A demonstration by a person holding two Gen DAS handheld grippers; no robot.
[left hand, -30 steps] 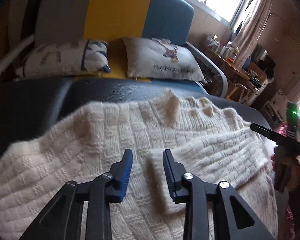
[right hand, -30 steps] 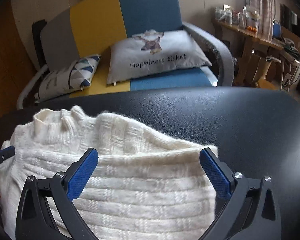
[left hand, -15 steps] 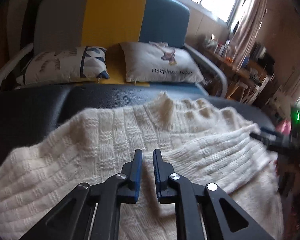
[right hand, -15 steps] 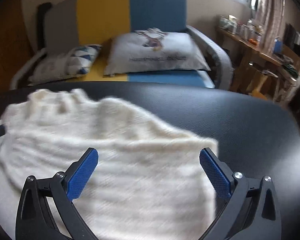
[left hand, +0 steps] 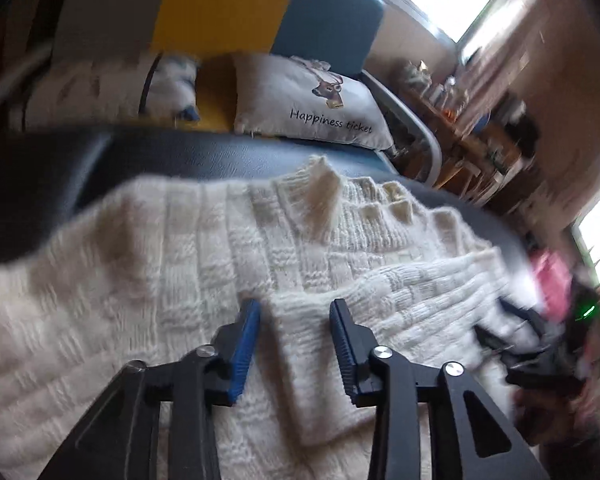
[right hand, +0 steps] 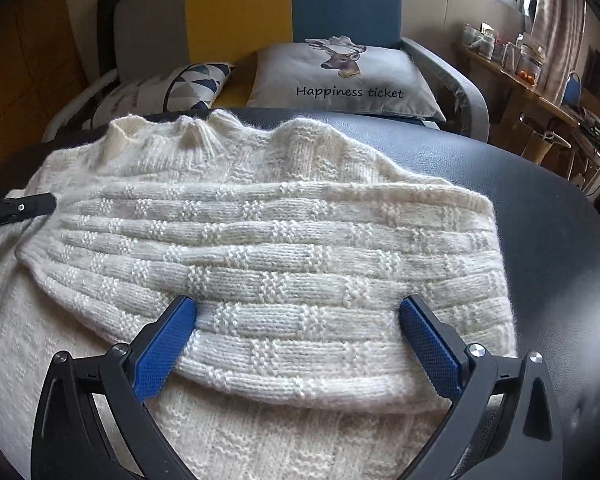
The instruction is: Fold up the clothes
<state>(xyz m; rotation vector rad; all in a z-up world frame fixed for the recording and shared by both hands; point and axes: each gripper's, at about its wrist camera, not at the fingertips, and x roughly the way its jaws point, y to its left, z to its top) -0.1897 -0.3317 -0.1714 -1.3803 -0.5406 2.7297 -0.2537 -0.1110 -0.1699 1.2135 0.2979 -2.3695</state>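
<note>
A cream knitted sweater (right hand: pixel 260 168) lies flat on a black padded table (right hand: pixel 540 216), collar at the far side. One sleeve (right hand: pixel 284 264) is folded across the chest. My right gripper (right hand: pixel 298 320) hovers wide open over the sleeve's near edge, pads clear of the knit. In the left wrist view the sleeve's cuff (left hand: pixel 300 340) lies between the jaws of my left gripper (left hand: pixel 296 320), which are opening; the pads stand apart and do not squeeze it. The right gripper (left hand: pixel 512 332) shows blurred at the right edge there. A left fingertip (right hand: pixel 24 208) shows in the right wrist view.
Behind the table stands a grey, yellow and blue sofa (right hand: pixel 240 12) with a "Happiness ticket" cushion (right hand: pixel 348 76) and a patterned cushion (right hand: pixel 172 88). A cluttered wooden shelf (right hand: pixel 520 72) runs along the right wall. Bare black table shows to the right of the sweater.
The left jaws closed nearly together over the cuff, then spread apart again. The right gripper slid toward me and leftward along the folded sleeve, staying wide open.
</note>
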